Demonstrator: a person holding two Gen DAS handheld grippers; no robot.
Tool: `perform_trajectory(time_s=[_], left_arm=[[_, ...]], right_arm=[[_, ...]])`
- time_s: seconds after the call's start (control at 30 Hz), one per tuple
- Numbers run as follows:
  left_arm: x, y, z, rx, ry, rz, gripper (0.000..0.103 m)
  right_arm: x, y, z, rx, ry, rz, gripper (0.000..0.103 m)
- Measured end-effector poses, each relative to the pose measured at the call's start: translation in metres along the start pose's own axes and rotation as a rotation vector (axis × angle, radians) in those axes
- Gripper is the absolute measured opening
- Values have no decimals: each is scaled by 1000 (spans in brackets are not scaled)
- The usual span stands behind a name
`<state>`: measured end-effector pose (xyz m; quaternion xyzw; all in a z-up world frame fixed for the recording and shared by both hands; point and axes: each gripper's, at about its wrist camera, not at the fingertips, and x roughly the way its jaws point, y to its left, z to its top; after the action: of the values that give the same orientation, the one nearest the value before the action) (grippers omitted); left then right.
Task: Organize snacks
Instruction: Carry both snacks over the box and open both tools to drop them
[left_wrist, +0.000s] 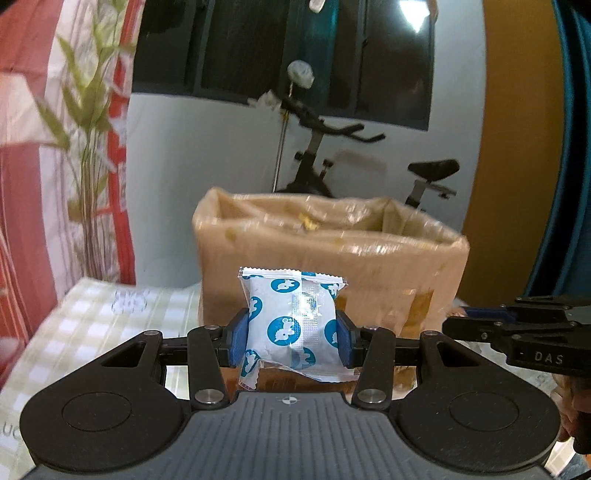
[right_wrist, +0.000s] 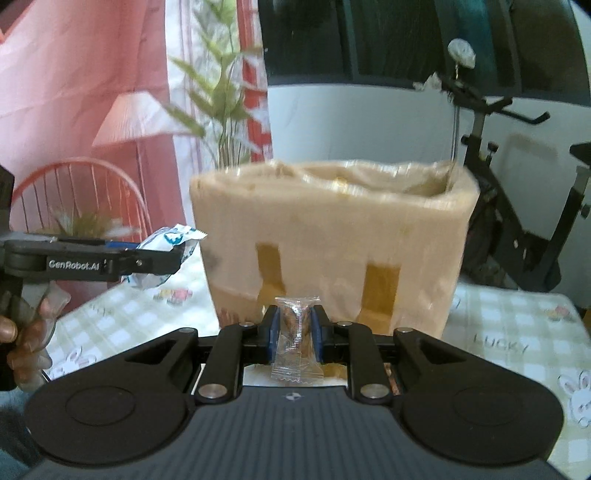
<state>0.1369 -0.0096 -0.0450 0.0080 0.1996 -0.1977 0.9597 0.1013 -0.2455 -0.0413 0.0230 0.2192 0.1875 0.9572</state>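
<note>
One checked tablecloth (right_wrist: 517, 317), exercise bike (left_wrist: 317, 155) behind.

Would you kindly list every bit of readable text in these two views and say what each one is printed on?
"DAS": side of the right hand-held gripper, seen from the left wrist view.
"GenRobot.AI": side of the left hand-held gripper, seen from the right wrist view.
"LUCKY": checked tablecloth, right of the cardboard box.
Blue-and-white snack packet: only round blue logos, no legible words.
Clear-wrapped snack: no print visible.
</note>
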Motion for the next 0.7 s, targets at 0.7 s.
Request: perform_trajectory(time_s=[0.7], left_arm=[[57, 4, 96, -1, -88, 17, 50]], right_arm=[[30, -29, 98, -19, -129, -29, 20]])
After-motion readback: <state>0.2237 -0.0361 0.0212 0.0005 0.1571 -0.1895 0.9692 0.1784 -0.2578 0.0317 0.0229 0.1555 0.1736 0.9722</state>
